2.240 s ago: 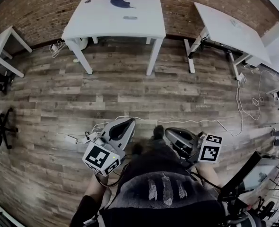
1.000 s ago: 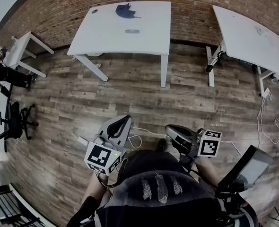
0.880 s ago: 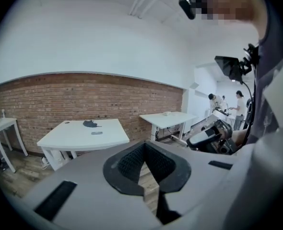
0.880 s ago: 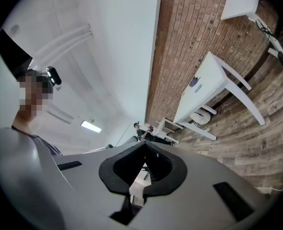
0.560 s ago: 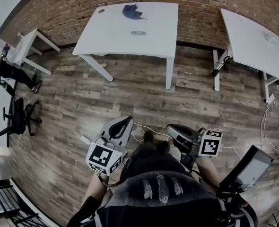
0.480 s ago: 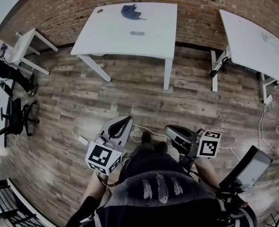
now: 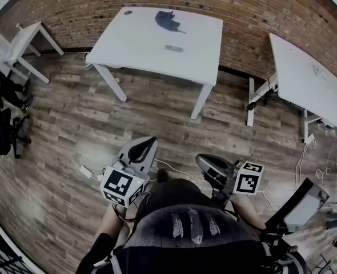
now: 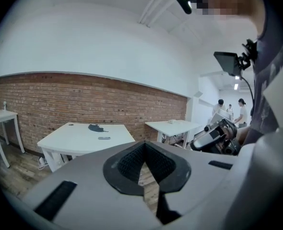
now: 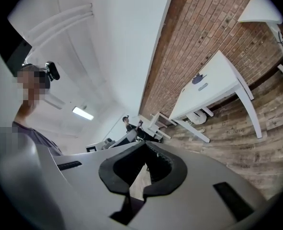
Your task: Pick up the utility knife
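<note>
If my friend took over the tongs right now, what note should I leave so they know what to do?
Left tongs: shut, empty.
Right tongs: shut, empty.
Things: the small grey item, likely the utility knife, lies on the white table ahead, near a dark object. Both tongs are well short of the table.
Done: nothing picked up yet.
Left: walk to the table, open one pair of tongs, close on the knife, lift it.
</note>
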Demonstrator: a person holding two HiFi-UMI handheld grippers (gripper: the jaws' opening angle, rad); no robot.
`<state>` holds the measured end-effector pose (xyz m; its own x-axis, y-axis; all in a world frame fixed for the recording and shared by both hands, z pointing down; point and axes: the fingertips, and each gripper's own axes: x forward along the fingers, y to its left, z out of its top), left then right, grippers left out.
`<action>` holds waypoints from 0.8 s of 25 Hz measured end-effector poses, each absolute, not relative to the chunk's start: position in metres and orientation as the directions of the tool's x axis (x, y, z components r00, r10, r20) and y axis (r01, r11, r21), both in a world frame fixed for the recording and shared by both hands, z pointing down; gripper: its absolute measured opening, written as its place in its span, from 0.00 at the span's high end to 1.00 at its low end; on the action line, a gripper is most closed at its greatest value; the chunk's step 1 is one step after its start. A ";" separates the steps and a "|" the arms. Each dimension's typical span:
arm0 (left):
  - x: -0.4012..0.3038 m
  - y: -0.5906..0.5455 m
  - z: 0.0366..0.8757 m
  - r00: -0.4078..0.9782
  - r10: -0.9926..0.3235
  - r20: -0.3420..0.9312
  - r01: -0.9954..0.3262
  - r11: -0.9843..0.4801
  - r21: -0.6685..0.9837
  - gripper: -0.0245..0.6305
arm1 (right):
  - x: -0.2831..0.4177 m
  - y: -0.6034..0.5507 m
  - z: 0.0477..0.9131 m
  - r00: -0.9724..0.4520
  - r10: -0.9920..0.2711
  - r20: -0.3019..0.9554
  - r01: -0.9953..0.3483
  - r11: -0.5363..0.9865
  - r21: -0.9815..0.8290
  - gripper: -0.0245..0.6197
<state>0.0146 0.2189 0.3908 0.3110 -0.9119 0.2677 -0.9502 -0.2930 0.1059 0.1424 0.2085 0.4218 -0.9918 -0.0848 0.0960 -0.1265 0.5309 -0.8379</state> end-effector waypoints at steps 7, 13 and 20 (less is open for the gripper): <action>-0.049 0.223 0.396 0.282 -0.933 0.224 -0.957 -0.257 0.134 0.97 | 0.080 0.205 0.412 -0.991 -0.054 0.125 -0.133 0.581 -0.803 0.96; -0.072 0.231 0.408 0.288 -0.934 0.210 -0.951 -0.253 0.175 0.97 | 0.056 0.207 0.423 -0.982 -0.046 0.182 -0.178 0.535 -0.826 0.96; -0.089 0.226 0.403 0.262 -0.946 0.193 -0.959 -0.234 0.157 0.97 | 0.031 0.193 0.422 -0.980 -0.009 0.198 -0.170 0.551 -0.817 0.96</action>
<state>-0.0885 0.2263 0.4033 0.2621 -0.9455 0.1930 -0.9595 -0.2338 0.1573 0.0306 0.1931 0.4222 -0.9801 -0.0093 0.1982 -0.1704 0.5515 -0.8166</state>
